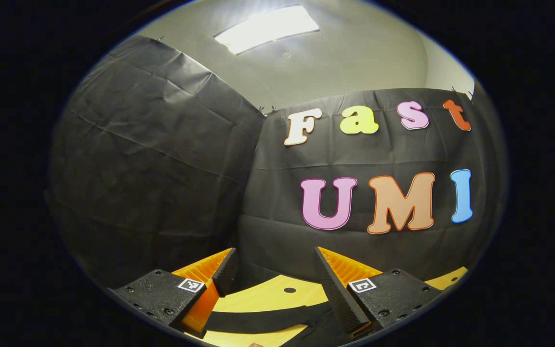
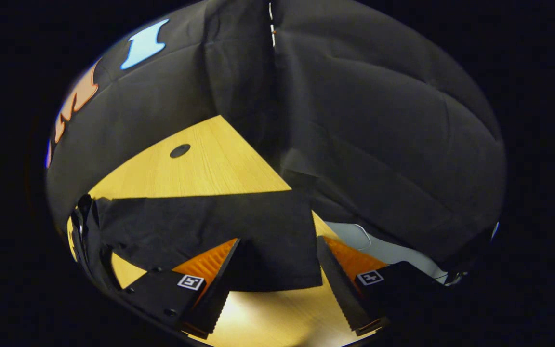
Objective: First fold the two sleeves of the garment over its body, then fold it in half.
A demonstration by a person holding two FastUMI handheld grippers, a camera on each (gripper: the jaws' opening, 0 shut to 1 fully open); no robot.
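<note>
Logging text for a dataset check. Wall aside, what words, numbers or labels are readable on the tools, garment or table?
No readable text.
On the left tool: square markers, patterns, not words.
On the right tool: the same.
The garment and table: no print visible.

We see the garment in the right gripper view: black cloth, lying flat on the wooden table. Its far edge runs straight across the tabletop. One end stops in a squared-off, hem-like edge toward the right of that view; the other end bunches into folds at the left rim. In the left gripper view we see a dark strip of the same garment low down, lying across the table. We can't tell sleeves from body.
</note>
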